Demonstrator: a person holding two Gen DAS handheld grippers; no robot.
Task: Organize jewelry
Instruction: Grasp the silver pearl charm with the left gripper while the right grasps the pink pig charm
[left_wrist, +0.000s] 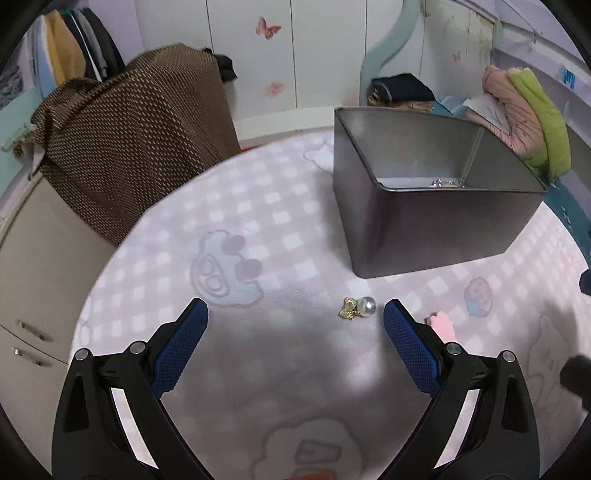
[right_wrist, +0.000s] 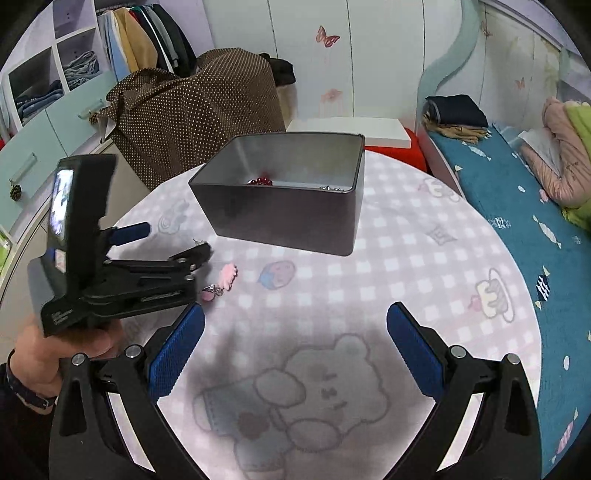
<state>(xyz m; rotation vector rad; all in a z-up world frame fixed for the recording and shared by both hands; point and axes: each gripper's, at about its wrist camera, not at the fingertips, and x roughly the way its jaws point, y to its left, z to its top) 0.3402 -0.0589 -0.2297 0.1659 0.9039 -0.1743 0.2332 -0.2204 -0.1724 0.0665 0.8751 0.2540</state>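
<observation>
Both jaws wide; pearl earring (left_wrist: 357, 307) btwn left gripper (left_wrist: 295, 314) tips.

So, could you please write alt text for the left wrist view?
The open left gripper hovers over a pink checked blanket, facing a gold-and-pearl earring. A grey metal tin stands just beyond, with a pink charm to the right.

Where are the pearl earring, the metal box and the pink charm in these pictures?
pearl earring (left_wrist: 364, 305), left wrist view, on the round pearl.
metal box (right_wrist: 284, 218), right wrist view, on its near outer wall.
pink charm (right_wrist: 228, 277), right wrist view, on its pink body.
</observation>
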